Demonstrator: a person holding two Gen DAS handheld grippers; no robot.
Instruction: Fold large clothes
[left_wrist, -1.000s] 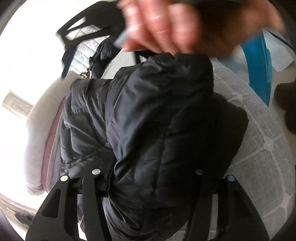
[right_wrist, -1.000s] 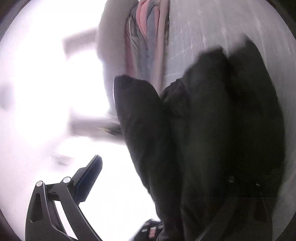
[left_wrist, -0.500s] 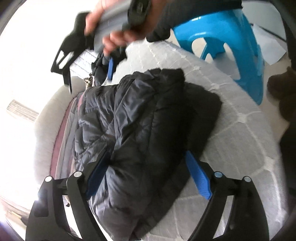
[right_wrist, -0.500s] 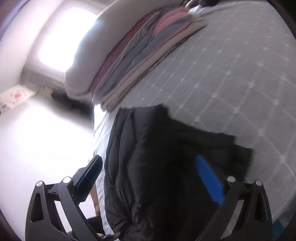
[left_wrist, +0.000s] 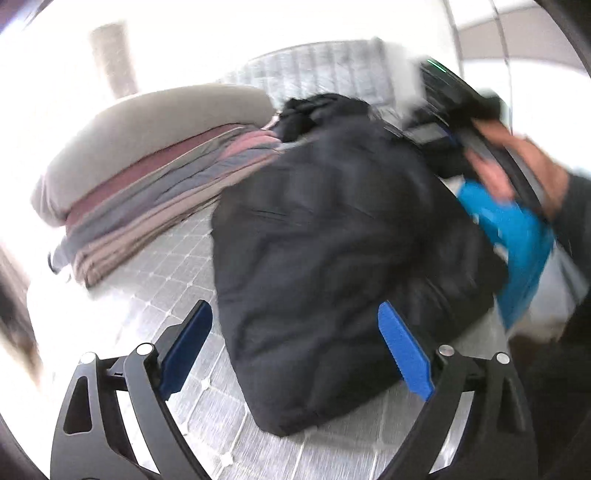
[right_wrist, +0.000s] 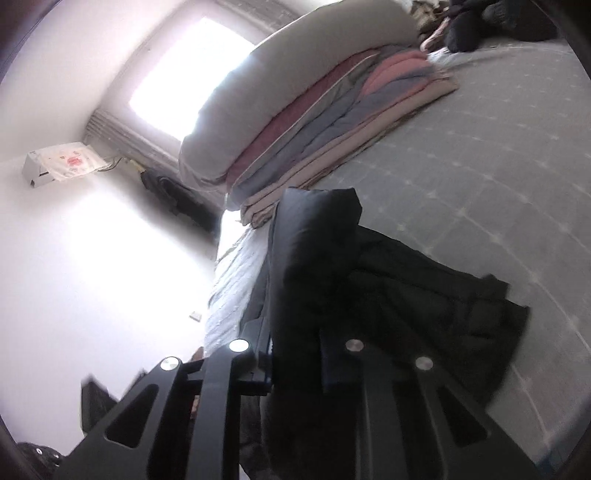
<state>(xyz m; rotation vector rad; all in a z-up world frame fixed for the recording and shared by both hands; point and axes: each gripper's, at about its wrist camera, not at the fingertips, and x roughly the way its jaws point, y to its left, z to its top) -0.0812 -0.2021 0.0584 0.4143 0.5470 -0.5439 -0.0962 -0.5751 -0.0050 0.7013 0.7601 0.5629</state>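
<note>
A black puffer jacket (left_wrist: 332, 240) lies bundled on the grey quilted bed (left_wrist: 177, 266). My left gripper (left_wrist: 295, 347) hovers in front of it, its jaws wide and still opening. The blue pads (left_wrist: 402, 354) press on nothing, with the jacket's near end showing between them. In the right wrist view the jacket (right_wrist: 424, 295) spreads over the bed (right_wrist: 498, 166) near its edge. My right gripper (right_wrist: 295, 354) is closing, with a thick raised fold of the jacket between its jaws. A blurred hand (left_wrist: 517, 173) holding that gripper shows at the upper right of the left wrist view.
Folded blankets (right_wrist: 351, 122) under a pale pillow (right_wrist: 295, 74) are stacked at the head of the bed. More dark clothes (left_wrist: 321, 110) lie behind the jacket. A blue plastic stool (left_wrist: 517, 236) stands beside the bed. A bright window (right_wrist: 192, 66) fills the far wall.
My left gripper let go of the jacket, opened wide and drew back and up. My right gripper went from wide open to closed on a fold of the jacket and lifted it.
</note>
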